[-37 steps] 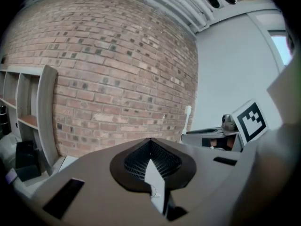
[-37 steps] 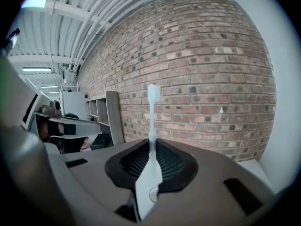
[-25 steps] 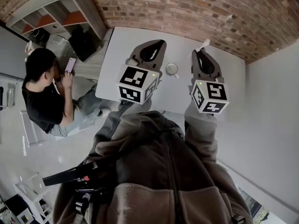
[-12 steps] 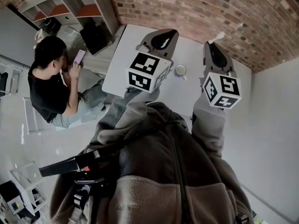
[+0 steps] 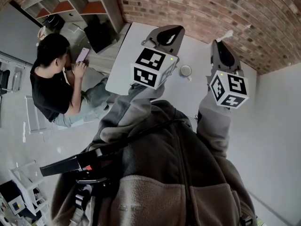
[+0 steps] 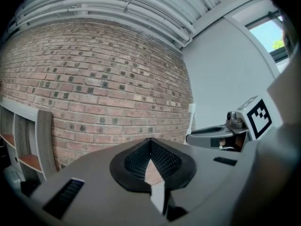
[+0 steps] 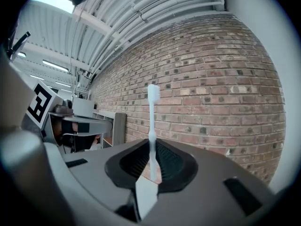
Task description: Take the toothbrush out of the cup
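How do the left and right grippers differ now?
The right gripper is shut on the toothbrush, which stands upright from its jaws; the left gripper is shut on nothing. The right gripper is right of the cup, the left gripper left of it. Both point toward the brick wall.

The toothbrush [image 7: 152,126] is white and slender. It stands upright and clear of the cup [image 5: 186,70], its lower handle pinched between the fingers [image 7: 175,163] of the right gripper [image 7: 151,171] and its bristled head uppermost. The cup is small, round and white. It sits upright on the white worktop [image 5: 197,51], apart from the toothbrush.
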`<act>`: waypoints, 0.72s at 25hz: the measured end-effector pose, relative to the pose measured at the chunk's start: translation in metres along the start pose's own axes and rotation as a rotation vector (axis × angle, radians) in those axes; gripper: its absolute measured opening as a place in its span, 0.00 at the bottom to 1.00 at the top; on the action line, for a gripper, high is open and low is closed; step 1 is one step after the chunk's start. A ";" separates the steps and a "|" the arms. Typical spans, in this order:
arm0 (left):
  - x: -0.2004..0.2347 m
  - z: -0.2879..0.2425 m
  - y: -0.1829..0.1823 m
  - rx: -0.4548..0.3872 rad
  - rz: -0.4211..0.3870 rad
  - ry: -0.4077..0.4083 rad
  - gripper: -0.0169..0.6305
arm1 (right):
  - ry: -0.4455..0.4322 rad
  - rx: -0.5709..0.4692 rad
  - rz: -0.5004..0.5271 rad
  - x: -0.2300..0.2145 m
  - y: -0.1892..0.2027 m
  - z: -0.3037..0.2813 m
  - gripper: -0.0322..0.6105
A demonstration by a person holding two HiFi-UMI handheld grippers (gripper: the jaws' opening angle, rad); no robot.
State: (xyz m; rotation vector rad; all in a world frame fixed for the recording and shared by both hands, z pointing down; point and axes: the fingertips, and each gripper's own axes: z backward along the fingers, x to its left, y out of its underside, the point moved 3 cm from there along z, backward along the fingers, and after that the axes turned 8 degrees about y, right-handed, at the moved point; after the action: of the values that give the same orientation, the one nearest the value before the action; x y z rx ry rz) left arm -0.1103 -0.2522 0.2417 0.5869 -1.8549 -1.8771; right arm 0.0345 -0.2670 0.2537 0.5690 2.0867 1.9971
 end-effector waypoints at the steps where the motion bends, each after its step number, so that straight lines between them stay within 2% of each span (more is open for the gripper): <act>1: -0.001 0.001 0.000 0.000 0.000 0.001 0.03 | 0.002 -0.001 0.001 0.000 0.000 0.002 0.12; 7: -0.001 0.006 0.000 -0.002 0.055 0.018 0.03 | -0.009 0.004 0.010 0.003 0.000 0.006 0.12; 18: -0.003 0.003 0.004 0.004 0.067 0.012 0.03 | -0.004 0.026 0.020 0.003 0.005 0.012 0.12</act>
State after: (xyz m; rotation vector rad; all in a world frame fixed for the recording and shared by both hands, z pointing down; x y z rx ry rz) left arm -0.1094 -0.2482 0.2453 0.5298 -1.8475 -1.8235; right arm 0.0375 -0.2546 0.2583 0.6012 2.1158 1.9803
